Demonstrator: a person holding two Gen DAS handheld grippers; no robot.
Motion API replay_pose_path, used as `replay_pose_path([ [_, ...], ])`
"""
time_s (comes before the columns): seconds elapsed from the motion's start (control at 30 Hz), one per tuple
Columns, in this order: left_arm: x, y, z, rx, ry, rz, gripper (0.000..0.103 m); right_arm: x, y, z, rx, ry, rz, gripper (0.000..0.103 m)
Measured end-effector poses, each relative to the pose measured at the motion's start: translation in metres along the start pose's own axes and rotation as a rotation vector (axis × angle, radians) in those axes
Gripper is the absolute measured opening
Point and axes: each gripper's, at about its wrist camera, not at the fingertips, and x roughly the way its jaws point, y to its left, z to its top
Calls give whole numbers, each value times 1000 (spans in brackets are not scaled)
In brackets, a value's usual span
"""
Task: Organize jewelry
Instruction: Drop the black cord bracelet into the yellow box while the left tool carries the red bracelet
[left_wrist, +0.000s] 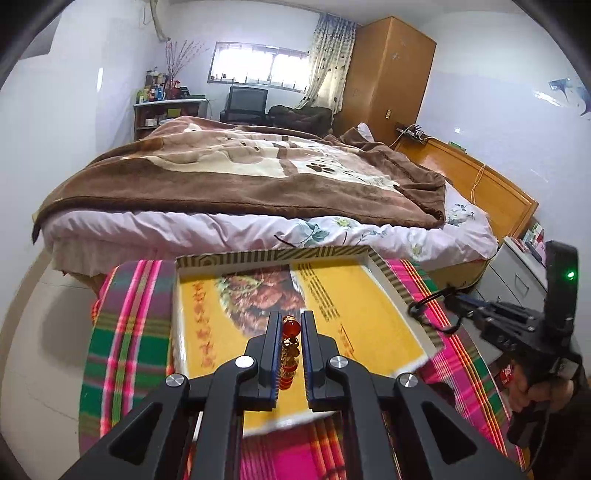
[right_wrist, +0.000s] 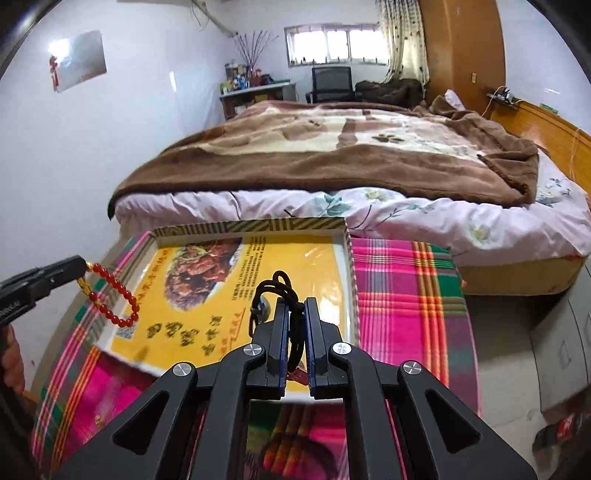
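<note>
A shallow box tray (left_wrist: 273, 255) with a striped rim and a yellow printed liner lies on a plaid cloth. My left gripper (left_wrist: 291, 317) hangs over the tray, shut on a bracelet of red and gold beads (left_wrist: 290, 332). In the right wrist view that bracelet (right_wrist: 114, 295) dangles from the left gripper (right_wrist: 79, 268) above the tray's left rim (right_wrist: 251, 224). My right gripper (right_wrist: 295, 302) is shut on a black cord necklace (right_wrist: 280, 284), with a grey pendant (right_wrist: 263, 306) beside the left finger. In the left wrist view the right gripper (left_wrist: 448, 299) carries the cord loop (left_wrist: 428, 310) at the tray's right side.
The pink and green plaid cloth (left_wrist: 125, 332) covers the small table. Right behind it stands a bed with a brown blanket (left_wrist: 240, 166). A grey cabinet (left_wrist: 517, 273) is at the right, and a wooden wardrobe (left_wrist: 388, 74) stands at the back.
</note>
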Motion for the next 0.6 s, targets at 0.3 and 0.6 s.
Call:
replay_pose_path([
  [0.3, 61, 16, 13, -27, 64, -9, 10, 61, -6, 13, 23, 89, 40, 8],
  [0.6, 95, 39, 2, -32, 142, 94, 10, 96, -17, 14, 43, 162, 7, 8],
])
